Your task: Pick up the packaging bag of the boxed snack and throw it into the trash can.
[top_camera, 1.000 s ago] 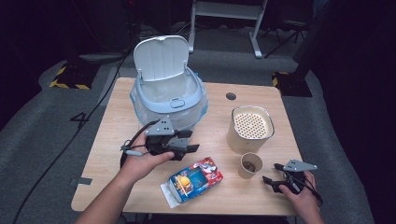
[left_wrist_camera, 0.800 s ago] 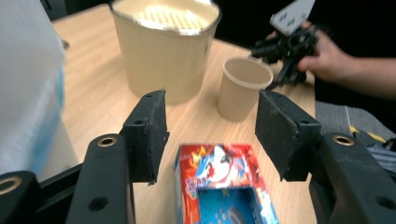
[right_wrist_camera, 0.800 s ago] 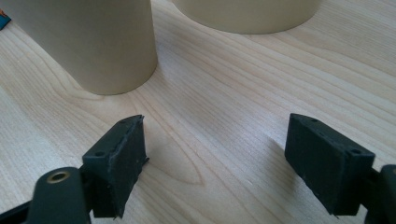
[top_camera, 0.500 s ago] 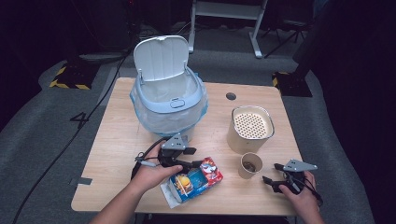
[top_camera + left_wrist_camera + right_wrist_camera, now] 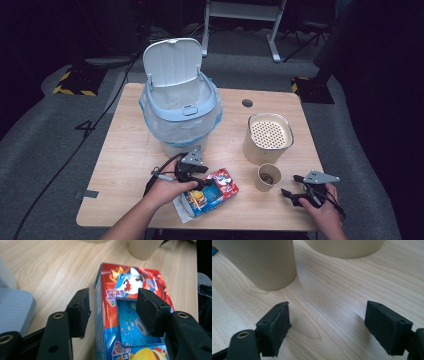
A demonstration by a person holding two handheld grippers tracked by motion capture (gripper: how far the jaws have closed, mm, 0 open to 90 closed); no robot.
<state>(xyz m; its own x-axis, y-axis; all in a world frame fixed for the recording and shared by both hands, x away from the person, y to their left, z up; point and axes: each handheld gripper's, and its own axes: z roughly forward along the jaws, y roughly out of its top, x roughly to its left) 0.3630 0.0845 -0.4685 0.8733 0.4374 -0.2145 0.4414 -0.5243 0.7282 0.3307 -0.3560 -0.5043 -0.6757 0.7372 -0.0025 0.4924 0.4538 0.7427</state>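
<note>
one flat red and blue cardboard snack box [image 5: 210, 192] with cartoon print lies on its back near the front edge of the pale wooden worktop [image 5: 125, 150], a little left of centre. in the left gripper view the box [image 5: 132, 315] runs away from the camera, its long left edge sitting in the gap between the two black jaws. the left gripper [image 5: 112, 312] is partly open and straddles that edge: one jaw hangs over the bare wood just beside the box, the other over its printed top. whether either pad touches the card cannot be told, and it has hold of nothing. in the high view the left gripper [image 5: 200, 181] sits at the box's left end, with the person's left hand [image 5: 165, 189] behind it.

just right of the box stands a small beige paper cup [image 5: 268, 177] with something dark inside. behind the cup stands a taller beige canister with a perforated lid [image 5: 269, 137]. farther back and left is a pale blue and white waste bin [image 5: 181, 117] lined with a clear bag, its lid standing open.

at the front right corner of the worktop the right gripper [image 5: 295, 196] rests in the person's right hand [image 5: 322, 210], pointing toward the cup and apart from it. in the right gripper view the right gripper [image 5: 327, 325] is wide open and empty, with bare wood between the jaws and the cup [image 5: 259, 262] ahead at the left.
</note>
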